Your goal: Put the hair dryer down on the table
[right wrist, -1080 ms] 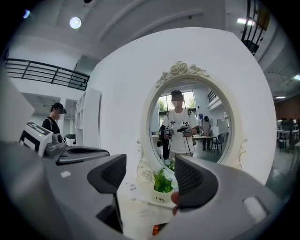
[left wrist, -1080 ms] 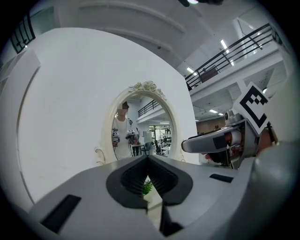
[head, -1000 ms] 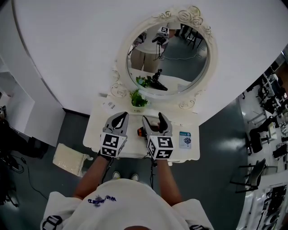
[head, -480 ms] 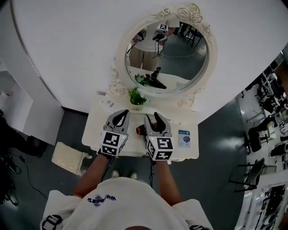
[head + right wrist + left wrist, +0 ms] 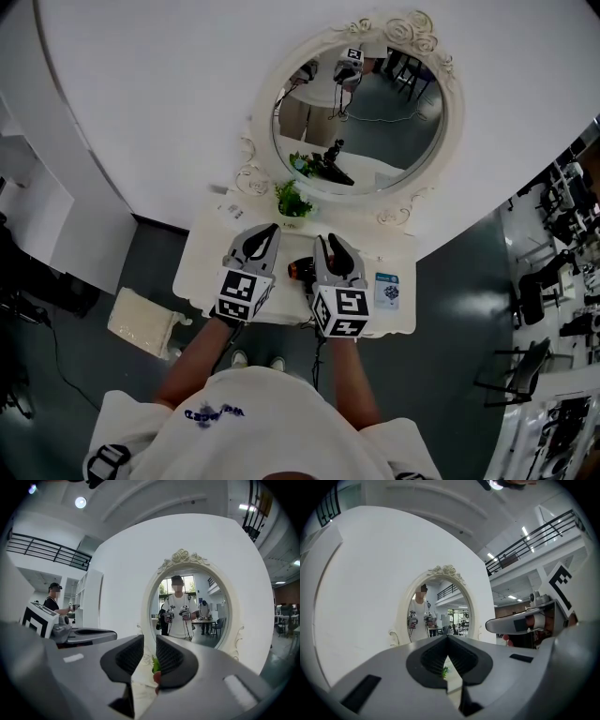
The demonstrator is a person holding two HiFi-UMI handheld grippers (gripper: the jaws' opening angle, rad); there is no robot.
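Judging the set-down done, we see the hair dryer [image 5: 300, 271] lying on the table [image 5: 204, 274] between the closed left gripper [image 5: 447, 638] and the right gripper [image 5: 150, 644], whose jaws have just been closing, narrow and empty (next, probably, simply drawing back clear).

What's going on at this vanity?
A person stands at a small white table under an oval mirror, with a gripper in each hand. The hair dryer lies on the table between the two, and neither holds it. The right gripper has just been closing its jaws; a narrow gap is left with nothing in it. The left gripper is shut and empty. The put-down looks done.
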